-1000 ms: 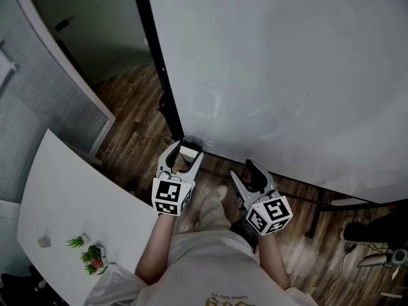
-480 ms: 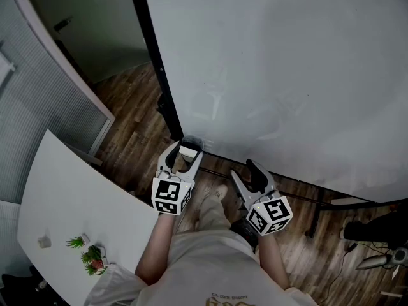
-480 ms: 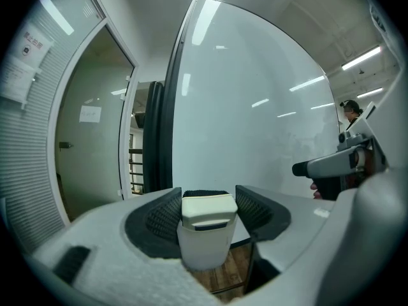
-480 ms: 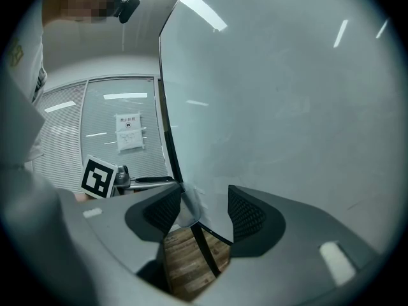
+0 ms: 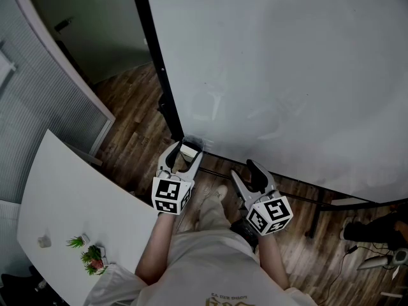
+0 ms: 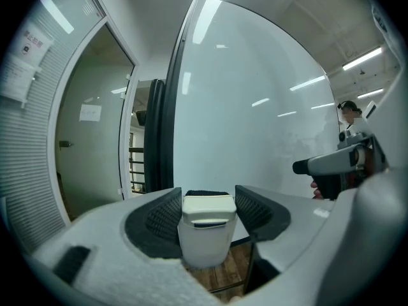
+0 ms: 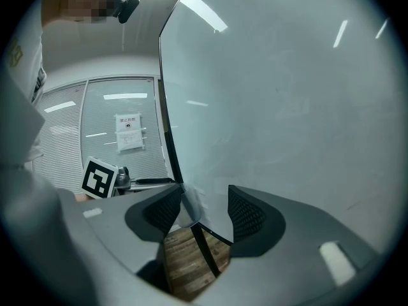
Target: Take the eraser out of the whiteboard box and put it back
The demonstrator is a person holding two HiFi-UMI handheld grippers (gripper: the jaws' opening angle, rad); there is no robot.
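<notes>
A big whiteboard (image 5: pixel 287 75) stands in front of me. At its lower left corner my left gripper (image 5: pixel 186 150) is shut on the white eraser (image 5: pixel 189 150). In the left gripper view both ribbed pads press on the eraser (image 6: pixel 204 231), whose dark felt faces up. In the right gripper view the clear whiteboard box (image 7: pixel 183 210) hangs at the board's corner, and the left gripper's marker cube (image 7: pixel 99 178) is to its left. I cannot tell whether the eraser sits inside the box. My right gripper (image 5: pixel 243 171) is open and empty, a little to the right, below the board's lower edge.
A white table (image 5: pixel 70 196) with a small plant (image 5: pixel 91 255) lies to my left. Behind it is a partition with blinds (image 5: pixel 38 107). The board's dark post (image 5: pixel 153 62) and floor bar (image 5: pixel 306 199) stand on the wooden floor. Dark things lie at the lower right (image 5: pixel 376 231).
</notes>
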